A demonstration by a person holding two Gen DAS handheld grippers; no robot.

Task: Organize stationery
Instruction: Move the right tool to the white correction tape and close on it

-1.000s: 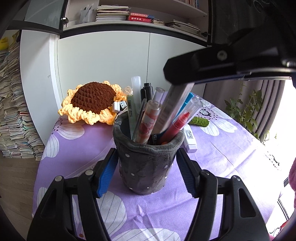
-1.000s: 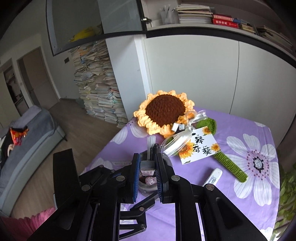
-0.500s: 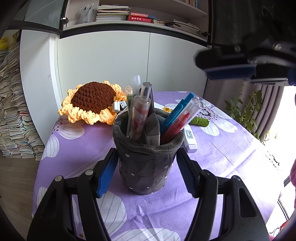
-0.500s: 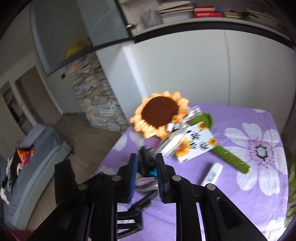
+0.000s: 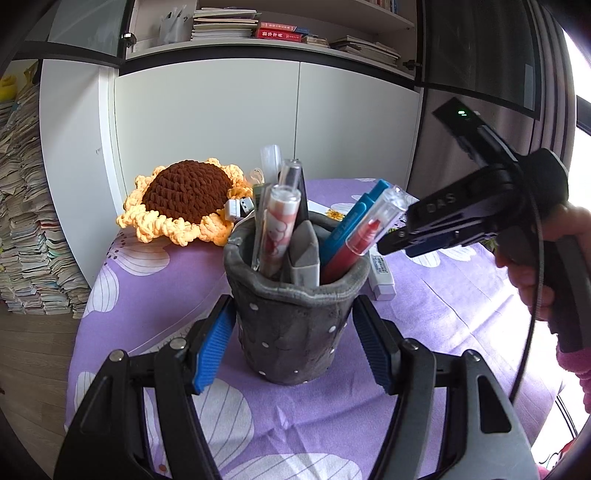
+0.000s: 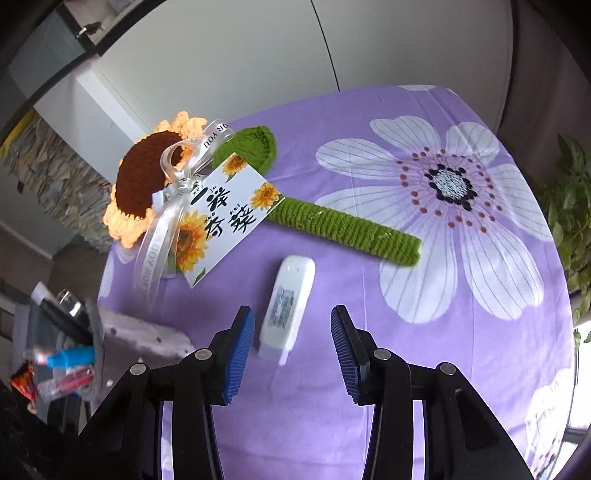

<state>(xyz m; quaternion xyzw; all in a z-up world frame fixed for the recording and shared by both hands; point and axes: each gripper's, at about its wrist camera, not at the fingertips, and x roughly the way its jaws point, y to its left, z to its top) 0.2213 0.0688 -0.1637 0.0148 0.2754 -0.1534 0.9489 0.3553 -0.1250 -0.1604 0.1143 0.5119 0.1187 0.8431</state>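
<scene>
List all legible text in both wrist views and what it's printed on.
"DAS": moulded on the side of the right gripper, seen from the left wrist view.
"FOR YOU": on the translucent ribbon tied to the crochet sunflower.
Gift card: large black brush characters, not read with confidence.
White eraser: label print too small.
Red books on the shelf: spine print too small.

A home study, this: white cupboards (image 5: pixel 207 122) under a shelf of books (image 5: pixel 277 31), magazine stacks (image 5: pixel 22 236) piled on the wood floor, purple flowered tablecloth (image 6: pixel 424 155) on the table.
</scene>
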